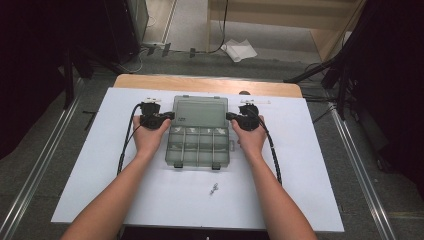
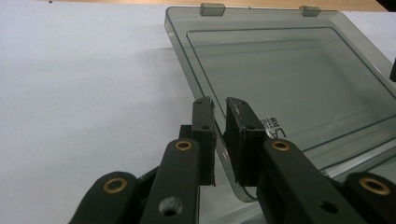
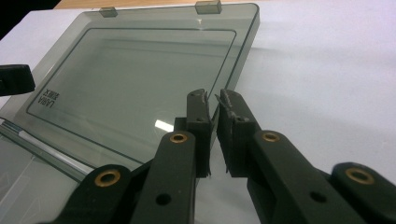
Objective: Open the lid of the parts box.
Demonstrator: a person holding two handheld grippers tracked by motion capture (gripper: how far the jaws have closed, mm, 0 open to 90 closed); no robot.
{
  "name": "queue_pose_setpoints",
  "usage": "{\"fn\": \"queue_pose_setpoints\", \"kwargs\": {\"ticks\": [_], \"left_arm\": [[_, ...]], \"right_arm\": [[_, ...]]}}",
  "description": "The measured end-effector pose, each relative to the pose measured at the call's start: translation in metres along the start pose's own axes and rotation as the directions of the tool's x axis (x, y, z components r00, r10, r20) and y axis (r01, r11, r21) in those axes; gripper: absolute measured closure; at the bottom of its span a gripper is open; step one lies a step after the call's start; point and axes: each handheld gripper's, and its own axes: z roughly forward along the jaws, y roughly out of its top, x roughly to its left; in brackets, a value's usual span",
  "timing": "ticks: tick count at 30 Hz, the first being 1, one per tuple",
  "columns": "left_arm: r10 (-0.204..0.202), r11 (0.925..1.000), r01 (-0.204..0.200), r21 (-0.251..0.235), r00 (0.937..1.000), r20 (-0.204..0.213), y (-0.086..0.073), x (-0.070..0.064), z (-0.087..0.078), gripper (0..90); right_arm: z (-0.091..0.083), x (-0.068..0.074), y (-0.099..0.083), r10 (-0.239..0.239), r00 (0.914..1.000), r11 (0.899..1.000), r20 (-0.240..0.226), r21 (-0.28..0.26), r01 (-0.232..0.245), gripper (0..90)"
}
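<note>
We've got the left gripper [image 2: 218,105] and right gripper [image 3: 212,98] each clamped on the lid [image 1: 200,111] edges, 9 and 3 o'clock; we'd swing it evenly so it doesn't twist.

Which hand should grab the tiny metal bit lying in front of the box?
Probably the right. The metal bit lies right of the middle of the box, nearer the right gripper than the left gripper. Both clamp the lid now, so it must let go first.
</note>
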Motion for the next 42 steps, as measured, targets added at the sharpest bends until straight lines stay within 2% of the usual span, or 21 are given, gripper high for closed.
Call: {"fn": "queue_pose_setpoints", "kwargs": {"ticks": [9, 10, 12, 13, 14, 16, 17, 19, 22, 23, 24, 26, 27, 28, 31, 34, 37, 42], "left_arm": [[-0.008, 1.0000, 0.008, 0.003, 1.0000, 0.006, 0.000, 0.000, 0.000, 80.5], [-0.006, 1.0000, 0.006, 0.002, 1.0000, 0.005, 0.000, 0.001, 0.000, 74.6], [-0.006, 0.9999, 0.006, 0.015, 0.9999, 0.010, 0.001, 0.003, -0.002, 74.4], [-0.006, 0.9999, 0.006, 0.015, 0.9999, 0.010, 0.001, 0.003, -0.002, 74.2], [-0.016, 0.9998, 0.016, 0.010, 0.9998, 0.014, 0.001, 0.004, -0.005, 73.0], [-0.015, 0.9999, 0.014, 0.006, 0.9997, 0.019, 0.002, 0.006, -0.009, 69.5], [-0.016, 0.9999, 0.016, -0.002, 0.9994, 0.030, 0.003, 0.007, -0.012, 65.6], [-0.015, 0.9998, 0.016, -0.014, 0.9989, 0.043, 0.004, 0.008, -0.018, 58.1], [-0.009, 0.9988, 0.013, -0.048, 0.9962, 0.087, 0.004, 0.009, -0.028, 45.7], [-0.009, 0.9988, 0.013, -0.048, 0.9962, 0.087, 0.004, 0.009, -0.028, 39.5], [-0.010, 0.9979, 0.017, -0.063, 0.9947, 0.103, 0.003, 0.008, -0.034, 33.7], [-0.001, 0.9972, 0.008, -0.074, 0.9947, 0.103, 0.002, 0.007, -0.037, 21.5], [0.016, 0.9964, -0.005, -0.085, 0.9912, 0.131, 0.001, 0.006, -0.044, 15.2], [0.016, 0.9957, -0.001, -0.092, 0.9875, 0.157, -0.001, 0.005, -0.047, 10.4], [0.047, 0.9922, -0.023, -0.122, 0.9782, 0.202, -0.005, 0.004, -0.060, 0.0], [0.070, 0.9890, -0.041, -0.142, 0.9760, 0.206, -0.009, 0.004, -0.071, 0.0], [0.099, 0.9866, -0.066, -0.149, 0.9688, 0.227, -0.013, 0.002, -0.079, 0.0], [0.115, 0.9849, -0.082, -0.153, 0.9670, 0.227, -0.021, 0.003, -0.094, 0.0]], "right_arm": [[0.001, 0.000, 0.000, -0.016, 0.9999, 1.000, 0.003, 0.003, 0.016, 83.4], [0.001, 0.000, 0.000, -0.027, 0.9996, 1.000, 0.004, 0.005, 0.027, 81.6], [0.000, 0.001, -0.001, -0.045, 0.9988, 0.999, 0.018, -0.004, 0.046, 73.1], [0.000, 0.001, -0.001, -0.045, 0.9988, 0.999, 0.018, -0.004, 0.046, 73.1], [-0.002, 0.001, 0.000, -0.066, 0.9976, 0.998, 0.022, -0.023, 0.067, 62.0], [-0.005, 0.001, 0.001, -0.079, 0.9968, 0.996, 0.017, -0.035, 0.079, 52.3], [-0.007, 0.001, 0.001, -0.096, 0.9952, 0.995, 0.018, -0.036, 0.097, 45.0], [-0.012, 0.002, 0.002, -0.113, 0.9933, 0.993, 0.026, -0.037, 0.114, 36.0], [-0.020, 0.003, 0.000, -0.142, 0.9896, 0.989, 0.023, -0.041, 0.143, 17.7], [-0.023, 0.004, -0.001, -0.149, 0.9885, 0.987, 0.022, -0.048, 0.150, 13.2], [-0.025, 0.005, -0.002, -0.156, 0.9876, 0.987, 0.016, -0.048, 0.156, 11.9], [-0.028, 0.006, -0.003, -0.164, 0.9862, 0.985, 0.019, -0.048, 0.165, 10.5], [-0.032, 0.007, -0.006, -0.174, 0.9846, 0.983, 0.010, -0.049, 0.175, 4.0], [-0.034, 0.006, -0.007, -0.178, 0.9841, 0.983, -0.001, -0.053, 0.177, 2.0], [-0.043, 0.008, -0.012, -0.178, 0.9841, 0.982, -0.006, -0.062, 0.177, 0.6], [-0.052, 0.010, -0.017, -0.191, 0.9814, 0.979, -0.020, -0.075, 0.189, 0.0], [-0.060, 0.014, -0.022, -0.209, 0.9778, 0.975, -0.019, -0.083, 0.207, 0.0], [-0.076, 0.019, -0.030, -0.227, 0.9737, 0.969, -0.016, -0.100, 0.225, 0.0]]}}
